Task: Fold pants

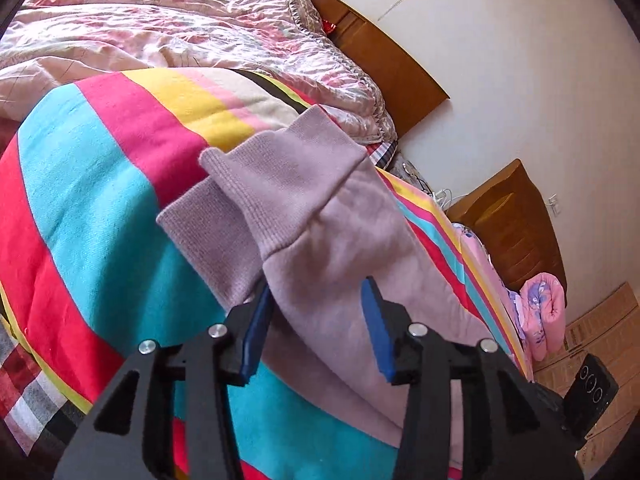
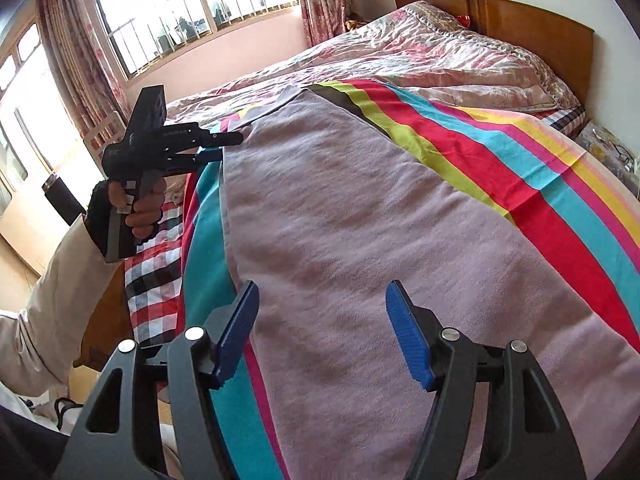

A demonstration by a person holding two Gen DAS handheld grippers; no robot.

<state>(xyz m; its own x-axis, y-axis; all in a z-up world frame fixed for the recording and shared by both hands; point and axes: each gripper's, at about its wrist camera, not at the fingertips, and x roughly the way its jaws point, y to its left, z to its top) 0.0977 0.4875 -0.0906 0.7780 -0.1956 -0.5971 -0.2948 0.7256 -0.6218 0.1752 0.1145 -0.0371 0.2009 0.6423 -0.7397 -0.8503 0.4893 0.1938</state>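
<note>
Mauve sweatpants [image 2: 360,216] lie flat on a striped blanket [image 2: 500,152] on the bed. In the left wrist view their two ribbed ankle cuffs [image 1: 280,184] lie stacked, one offset over the other. My left gripper [image 1: 316,300] is open just above the leg below the cuffs, with its jaws either side of the fabric. It also shows in the right wrist view [image 2: 224,146], at the pants' far left end. My right gripper [image 2: 320,304] is open and empty, hovering over the wide part of the pants near their left edge.
A pink crumpled quilt [image 2: 420,52] covers the far half of the bed, against a wooden headboard [image 2: 532,24]. A plaid sheet [image 2: 156,272] hangs at the bed's left edge. Windows with curtains [image 2: 180,12] are behind. A nightstand [image 1: 508,216] and cardboard boxes [image 1: 596,324] stand beside the bed.
</note>
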